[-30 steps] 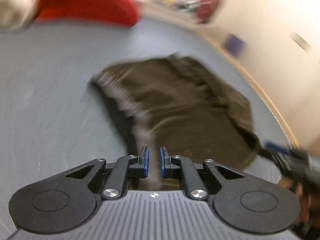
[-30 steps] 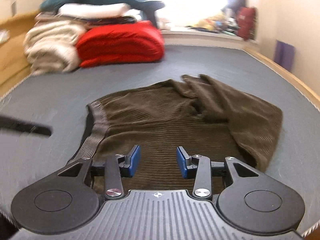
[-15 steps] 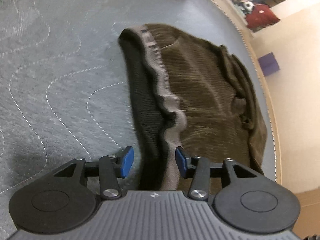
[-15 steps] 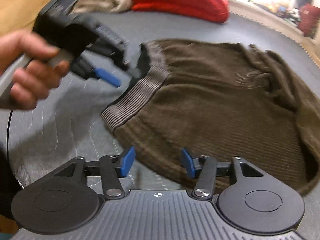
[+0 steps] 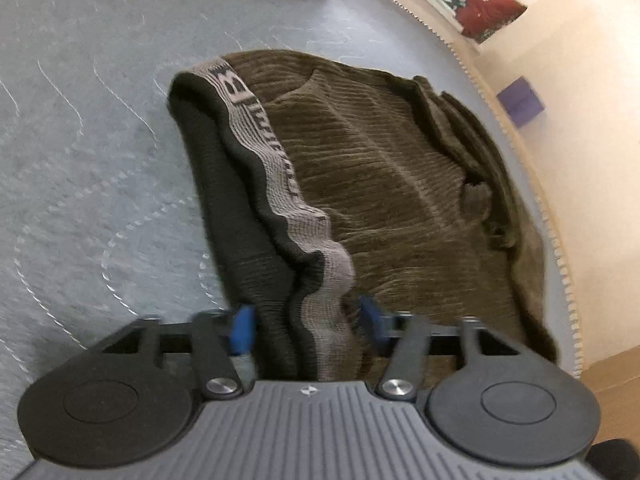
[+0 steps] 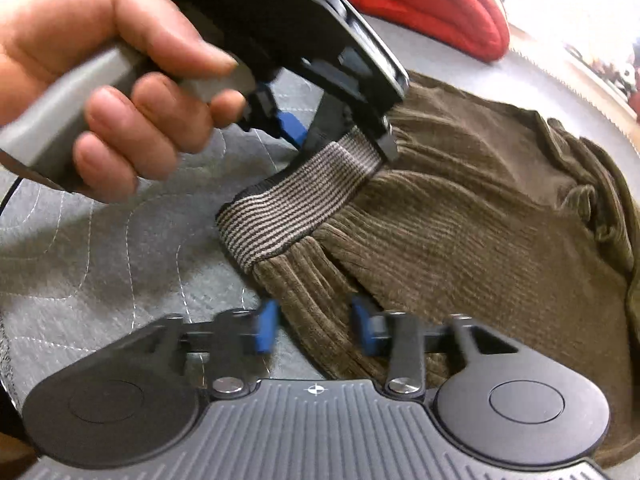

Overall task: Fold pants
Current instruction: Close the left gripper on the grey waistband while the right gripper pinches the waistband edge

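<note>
- Brown corduroy pants (image 5: 400,184) lie flat on a grey quilted surface (image 5: 88,160), striped waistband (image 5: 280,184) towards the grippers.
- Left gripper (image 5: 306,326): jaws closing, waistband fabric between the blue pads; contact unclear because of blur.
- Right gripper (image 6: 312,326): jaws closing around the corduroy edge just below the waistband, small gaps visible.
- Hand (image 6: 100,80) holds the left gripper's handle.
- Red folded item (image 6: 416,4) well behind.

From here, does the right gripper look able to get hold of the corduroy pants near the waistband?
Probably yes. The right gripper already straddles the pants edge just below the striped waistband, its tongs closing with fabric between them. The left gripper works further along, not blocking.
</note>
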`<state>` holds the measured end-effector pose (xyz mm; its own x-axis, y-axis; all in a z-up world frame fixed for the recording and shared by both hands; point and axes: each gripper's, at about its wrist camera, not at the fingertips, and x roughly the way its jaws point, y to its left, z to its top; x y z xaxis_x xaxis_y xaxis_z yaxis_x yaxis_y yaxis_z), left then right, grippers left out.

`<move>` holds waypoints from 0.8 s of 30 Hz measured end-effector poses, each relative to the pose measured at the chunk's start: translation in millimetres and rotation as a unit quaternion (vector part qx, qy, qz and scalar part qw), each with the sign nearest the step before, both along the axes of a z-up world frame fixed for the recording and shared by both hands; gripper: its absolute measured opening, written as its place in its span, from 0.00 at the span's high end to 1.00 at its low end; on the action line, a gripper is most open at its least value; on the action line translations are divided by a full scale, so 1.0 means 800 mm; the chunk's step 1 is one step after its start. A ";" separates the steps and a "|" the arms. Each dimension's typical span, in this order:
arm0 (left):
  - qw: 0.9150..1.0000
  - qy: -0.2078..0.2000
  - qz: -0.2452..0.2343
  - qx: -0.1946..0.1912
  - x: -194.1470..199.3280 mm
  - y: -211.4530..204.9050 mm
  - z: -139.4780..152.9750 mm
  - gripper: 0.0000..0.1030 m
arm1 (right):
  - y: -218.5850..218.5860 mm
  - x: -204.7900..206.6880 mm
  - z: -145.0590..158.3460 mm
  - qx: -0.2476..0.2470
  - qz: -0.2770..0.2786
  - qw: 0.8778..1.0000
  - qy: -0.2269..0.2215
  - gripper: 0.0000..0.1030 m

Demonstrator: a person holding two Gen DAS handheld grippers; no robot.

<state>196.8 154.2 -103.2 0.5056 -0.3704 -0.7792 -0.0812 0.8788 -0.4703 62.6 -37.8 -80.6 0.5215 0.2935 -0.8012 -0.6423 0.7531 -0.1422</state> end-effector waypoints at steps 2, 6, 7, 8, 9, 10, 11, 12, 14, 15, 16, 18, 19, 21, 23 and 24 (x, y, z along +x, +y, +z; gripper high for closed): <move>1.000 0.002 0.003 -0.006 -0.001 0.005 0.003 0.77 | 0.001 -0.007 0.008 0.010 0.012 1.000 -0.005 0.86; 0.999 -0.031 -0.004 -0.009 -0.014 0.012 0.038 0.84 | 0.001 -0.025 0.032 0.015 0.024 0.999 -0.036 0.91; 0.999 -0.038 -0.004 -0.012 -0.019 0.015 0.048 0.85 | -0.002 -0.026 0.041 0.018 0.025 0.999 -0.040 0.91; 0.999 -0.046 -0.004 -0.013 -0.025 0.018 0.057 0.86 | -0.002 -0.031 0.051 0.020 0.029 0.998 -0.048 0.91; 0.999 -0.053 -0.005 -0.014 -0.031 0.023 0.066 0.86 | -0.002 -0.037 0.061 0.020 0.035 0.997 -0.059 0.91; 0.998 -0.057 -0.005 -0.014 -0.037 0.030 0.075 0.86 | 0.001 -0.044 0.069 0.020 0.042 0.997 -0.068 0.92; 0.998 -0.058 -0.003 -0.012 -0.042 0.037 0.084 0.87 | 0.004 -0.049 0.077 0.020 0.050 0.996 -0.074 0.92; 0.998 -0.054 -0.002 -0.009 -0.046 0.044 0.091 0.87 | 0.009 -0.055 0.085 0.022 0.058 0.995 -0.077 0.92; 0.999 -0.044 -0.005 -0.001 -0.057 0.063 0.106 0.89 | 0.024 -0.070 0.098 0.030 0.074 0.994 -0.079 0.92; 0.999 -0.041 -0.004 0.005 -0.065 0.074 0.114 0.90 | 0.032 -0.078 0.103 0.034 0.084 0.993 -0.078 0.92; 0.999 -0.039 -0.002 0.009 -0.074 0.088 0.122 0.90 | 0.040 -0.087 0.108 0.037 0.095 0.992 -0.079 0.92; 0.999 -0.034 0.003 0.017 -0.094 0.115 0.133 0.90 | 0.064 -0.108 0.116 0.048 0.119 0.989 -0.079 0.92; 0.999 -0.030 0.007 0.021 -0.104 0.128 0.135 0.91 | 0.074 -0.116 0.119 0.055 0.130 0.987 -0.076 0.92; 0.999 -0.013 0.024 0.026 -0.125 0.160 0.134 0.94 | 0.096 -0.135 0.124 0.070 0.150 0.984 -0.068 0.92; 0.998 0.007 0.040 0.048 -0.142 0.185 0.131 1.00 | 0.117 -0.151 0.122 0.072 0.167 0.981 -0.064 0.92; 0.997 0.017 0.048 0.057 -0.149 0.197 0.129 1.00 | 0.126 -0.150 0.117 0.071 0.170 0.981 -0.059 0.92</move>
<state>77.9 312.0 -0.1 0.5071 -0.2300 -0.8306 -0.1816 0.9136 -0.3638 -57.3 62.9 13.4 0.4611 0.5706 -0.6796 -0.8452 0.5157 -0.1404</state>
